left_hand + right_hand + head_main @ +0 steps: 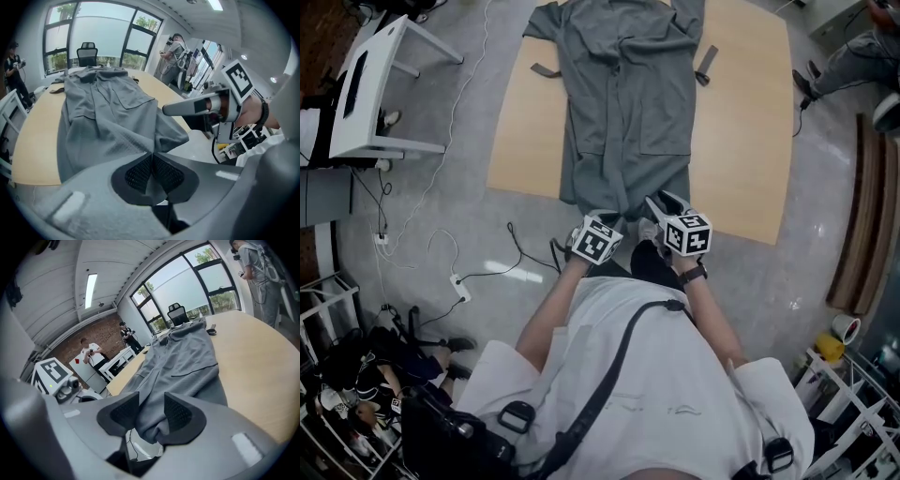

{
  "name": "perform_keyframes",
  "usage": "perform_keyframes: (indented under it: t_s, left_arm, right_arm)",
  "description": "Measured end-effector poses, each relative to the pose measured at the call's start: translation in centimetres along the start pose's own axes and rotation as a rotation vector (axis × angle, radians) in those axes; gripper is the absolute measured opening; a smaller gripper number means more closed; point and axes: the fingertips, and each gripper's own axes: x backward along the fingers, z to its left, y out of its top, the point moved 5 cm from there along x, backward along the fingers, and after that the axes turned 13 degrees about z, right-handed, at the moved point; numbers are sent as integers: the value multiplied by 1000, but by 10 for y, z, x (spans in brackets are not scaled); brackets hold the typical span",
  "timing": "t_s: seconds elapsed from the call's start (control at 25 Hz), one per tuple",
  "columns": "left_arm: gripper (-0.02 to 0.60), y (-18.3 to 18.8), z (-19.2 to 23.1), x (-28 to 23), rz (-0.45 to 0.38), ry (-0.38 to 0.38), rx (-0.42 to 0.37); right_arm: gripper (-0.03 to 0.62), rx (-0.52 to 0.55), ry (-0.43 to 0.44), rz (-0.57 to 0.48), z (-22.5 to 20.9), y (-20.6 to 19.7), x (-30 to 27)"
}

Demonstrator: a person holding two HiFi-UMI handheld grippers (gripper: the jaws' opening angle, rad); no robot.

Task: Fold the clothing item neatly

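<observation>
The left gripper is pinching the garment at its hem, jaws shut on a thin fold. The right gripper is standing half open, hem cloth lying loose between its pads. The rest is stretching ahead of both jaws over the table. Gripping the hem seems in hand; next, the right must clamp before lifting

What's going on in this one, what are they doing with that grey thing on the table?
A person stands at the near edge of a wooden table, a gripper in each hand. A grey garment lies lengthwise on it, its hem hanging over that edge. The left gripper is shut on the hem. The right gripper has its fingers apart, with hem cloth between them, unclamped.
</observation>
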Motion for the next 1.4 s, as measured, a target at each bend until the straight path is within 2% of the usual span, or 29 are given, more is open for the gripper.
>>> perform_keyframes:
  t_s: [0.16, 0.24, 0.28, 0.36, 0.48, 0.64, 0.84, 1.04, 1.2, 1.4]
  left_arm:
    - [15, -5, -4, -50, 70, 7, -5]
    - [46, -11, 0, -67, 121, 16, 13]
    - [79, -12, 2, -71, 132, 13, 25]
    - [89, -5, 7, -66, 109, 10, 59]
    - [89, 19, 21, -29, 16, 65, 99]
    - [89, 51, 35, 31, -166, 153, 152]
    - [87, 99, 45, 94, -368, 276, 168]
    - [87, 135, 60, 148, -533, 352, 208]
    - [87, 148, 76, 175, -596, 377, 229]
    - [87, 155, 133, 196, -629, 392, 266]
  right_arm:
    - [158, -21, -15, -27, -20, -1, 15]
    - [158, -23, -17, -41, -29, 2, 21]
    - [158, -19, -16, -50, -32, 4, 24]
    - [158, 5, -9, -76, -38, 16, 28]
    - [158, 70, 11, -136, -40, 43, 33]
    - [155, 157, 38, -213, -28, 78, 48]
    - [152, 256, 91, -295, -13, 128, 65]
    - [152, 364, 140, -368, 2, 182, 68]
    - [152, 392, 151, -395, 12, 211, 68]
    - [152, 411, 152, -417, 27, 246, 44]
